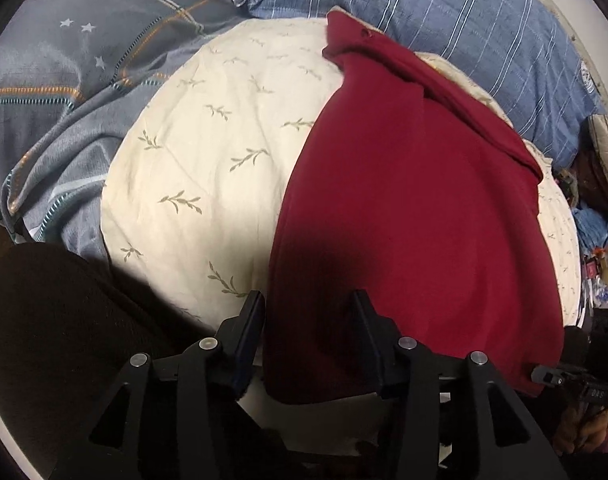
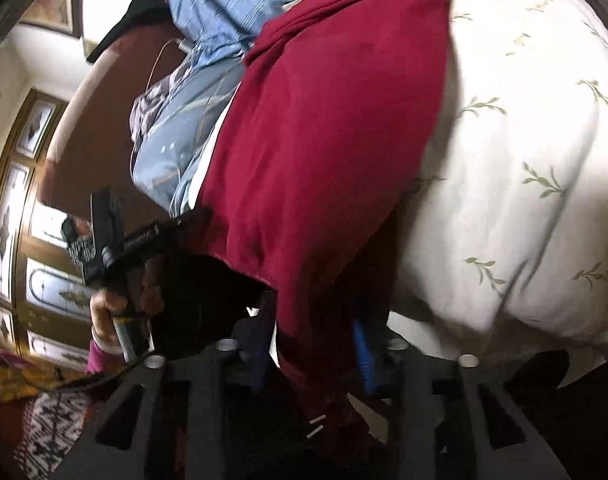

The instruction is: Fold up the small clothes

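Note:
A dark red garment [image 1: 404, 200] lies spread over a cream leaf-print pillow [image 1: 207, 152] on the bed. My left gripper [image 1: 308, 304] stands open at the garment's near left corner. The cloth lies between its black fingers [image 1: 251, 328], and the pads do not press on it. In the right wrist view the red garment [image 2: 324, 140] runs down between the blue-padded fingers [image 2: 362, 356] of my right gripper [image 2: 312, 340], which is shut on its near edge; the bunched cloth hides the contact. The left gripper [image 2: 107, 236] and the hand holding it show at the garment's left corner.
A blue striped quilt [image 1: 464, 40] and a grey patterned sheet [image 1: 83, 80] lie behind the pillow. A dark cloth [image 1: 55, 320] sits at the near left. A wooden headboard [image 2: 83, 120] and a glazed cabinet [image 2: 19, 200] stand beyond the bed. Clutter lies at the right edge [image 1: 604, 272].

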{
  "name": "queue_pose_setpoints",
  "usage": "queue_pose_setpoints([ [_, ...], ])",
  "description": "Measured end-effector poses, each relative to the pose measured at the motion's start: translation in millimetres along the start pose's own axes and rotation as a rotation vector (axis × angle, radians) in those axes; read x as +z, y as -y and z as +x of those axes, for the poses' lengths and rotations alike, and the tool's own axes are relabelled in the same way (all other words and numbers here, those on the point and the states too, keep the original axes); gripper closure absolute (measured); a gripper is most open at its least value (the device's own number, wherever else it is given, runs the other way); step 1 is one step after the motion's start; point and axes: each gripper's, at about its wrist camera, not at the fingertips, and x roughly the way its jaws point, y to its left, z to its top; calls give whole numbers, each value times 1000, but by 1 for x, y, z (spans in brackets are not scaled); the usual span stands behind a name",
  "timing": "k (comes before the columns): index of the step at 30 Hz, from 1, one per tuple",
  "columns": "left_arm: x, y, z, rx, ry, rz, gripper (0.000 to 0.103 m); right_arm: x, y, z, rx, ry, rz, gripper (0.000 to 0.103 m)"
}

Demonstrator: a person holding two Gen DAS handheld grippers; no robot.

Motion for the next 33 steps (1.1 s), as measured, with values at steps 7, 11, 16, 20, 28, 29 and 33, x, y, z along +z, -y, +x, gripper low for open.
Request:
queue_pose_setpoints([
  [7, 2, 11, 8, 2, -8, 54, 88, 10, -13, -8, -8, 32, -31, 94],
  [11, 3, 16, 7, 4, -1, 72, 92, 14, -19, -10, -13, 61, -40, 95],
  [16, 8, 17, -8, -48, 25, 81, 93, 28, -29, -26, -13, 127, -73, 95],
  [20, 26, 20, -30, -104, 100, 86, 93, 53, -29, -49, 20, 226, -70, 96],
  [28, 77, 37, -46, -152, 240, 109, 94, 114, -24, -72, -26, 389, -62, 96],
  [29, 82, 39, -46, -158, 255, 108, 94, 120, -24, -72, -37, 400, -63, 96],
  [33, 104, 48, -32, -153, 289, 115, 95, 147, -20, -72, -87, 430, -67, 97],
])
